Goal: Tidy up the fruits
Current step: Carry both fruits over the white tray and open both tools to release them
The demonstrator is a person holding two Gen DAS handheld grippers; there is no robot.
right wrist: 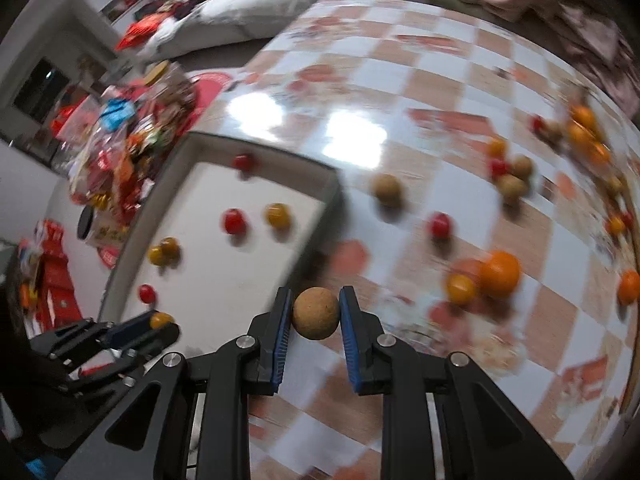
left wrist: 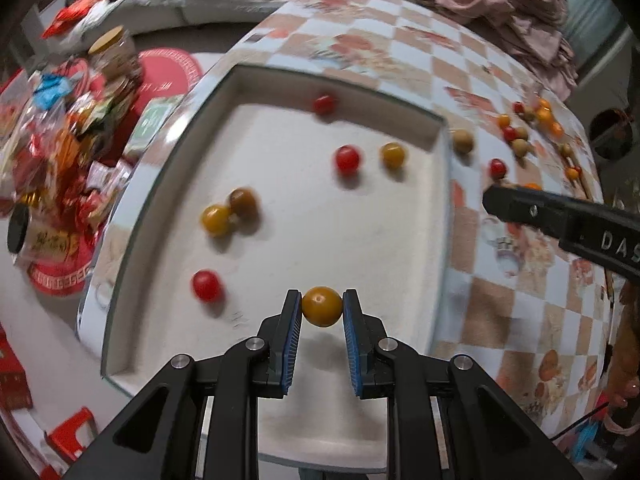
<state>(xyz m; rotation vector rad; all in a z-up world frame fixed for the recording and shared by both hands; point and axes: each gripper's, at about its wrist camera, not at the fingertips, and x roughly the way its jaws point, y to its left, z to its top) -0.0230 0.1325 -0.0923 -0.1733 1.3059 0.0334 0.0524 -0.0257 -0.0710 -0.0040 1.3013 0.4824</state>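
We've got both claws loaded. Left claw is pinched tight on a yellow cherry tomato, hanging over the near end of the white tray, w/ six other small fruits already lying in it. Right claw is clamped on a rough tan fruit, prob. a longan, over the checked table just beside the tray's right wall.

Risks now: both fruits are round and gripped only at the pad tips, so any wobble and we lose one, and it rolls. The two claws sit close together near the tray edge, so we could clip each other. Drop the tomato from height and it bounces or knocks the red tomato nearby. Loose fruit on the table could roll off too.

Writing: we read "DAS" on the right claw's arm. Snack packets at left carry print, too blurred to read.
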